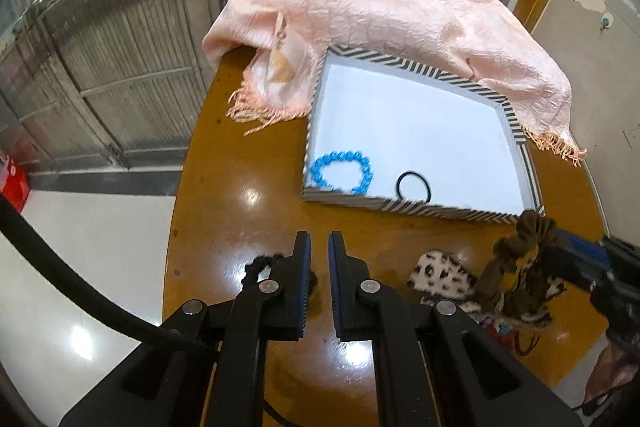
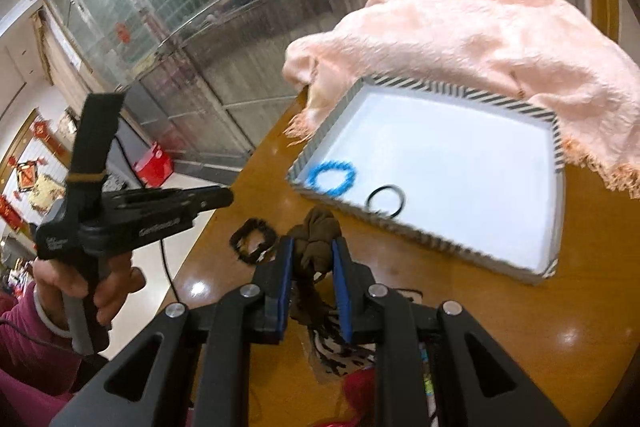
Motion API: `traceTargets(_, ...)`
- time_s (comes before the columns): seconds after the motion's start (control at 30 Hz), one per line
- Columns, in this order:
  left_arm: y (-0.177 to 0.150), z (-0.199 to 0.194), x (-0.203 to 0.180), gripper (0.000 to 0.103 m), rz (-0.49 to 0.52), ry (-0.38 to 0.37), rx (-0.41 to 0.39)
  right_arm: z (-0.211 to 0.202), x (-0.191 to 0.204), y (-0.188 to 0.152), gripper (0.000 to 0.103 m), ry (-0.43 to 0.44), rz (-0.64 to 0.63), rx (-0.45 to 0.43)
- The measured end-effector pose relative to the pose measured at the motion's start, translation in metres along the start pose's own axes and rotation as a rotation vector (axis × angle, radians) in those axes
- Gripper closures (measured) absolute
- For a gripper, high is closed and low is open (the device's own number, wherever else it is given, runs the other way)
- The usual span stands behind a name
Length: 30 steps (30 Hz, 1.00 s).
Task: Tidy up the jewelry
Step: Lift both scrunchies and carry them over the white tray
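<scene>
A white tray with a striped rim sits on the round wooden table. In it lie a blue bead bracelet and a thin black hair tie. My right gripper is shut on a brown scrunchie and holds it above the table near the tray's front edge. My left gripper is open a little and empty, low over the table. A black scrunchie lies by its left finger. A leopard-print scrunchie lies to its right.
A peach fringed scarf drapes over the tray's far side. More small items, red and patterned, lie under my right gripper. The table edge drops off to the left onto white floor.
</scene>
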<state>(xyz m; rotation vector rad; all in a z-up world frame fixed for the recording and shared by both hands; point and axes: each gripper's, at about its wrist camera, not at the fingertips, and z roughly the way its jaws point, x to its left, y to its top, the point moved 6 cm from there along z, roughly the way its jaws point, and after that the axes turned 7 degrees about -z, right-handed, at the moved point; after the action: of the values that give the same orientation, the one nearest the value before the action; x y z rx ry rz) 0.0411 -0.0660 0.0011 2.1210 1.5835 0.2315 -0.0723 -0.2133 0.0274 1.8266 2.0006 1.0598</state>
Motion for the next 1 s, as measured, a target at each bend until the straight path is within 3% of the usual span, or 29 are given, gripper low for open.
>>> traceTargets(0.3,0.03,0.003,-0.02,0.102,0.041,-0.017,-0.021,-0.009,-0.046,0.024,0.084,-0.061,0.062,-0.057)
traceTargets(0.57,0.056,0.01,-0.027,0.102,0.003,-0.137,0.02,-0.008,-0.072,0.044,0.084,-0.091,0.084,-0.086)
traceTargets(0.8,0.047,0.012,-0.012,0.101,-0.022,-0.144,0.064,-0.006,-0.081,0.048,0.084,-0.078,0.098,-0.085)
traceTargets(0.9,0.025,0.024,0.008,0.079,-0.051,-0.11,0.114,-0.003,-0.079,0.046,0.084,-0.067,0.095,-0.079)
traceTargets(1.0,0.0,0.04,0.026,0.074,-0.079,-0.068,0.167,0.003,-0.079,0.045,0.084,-0.057,0.099,-0.065)
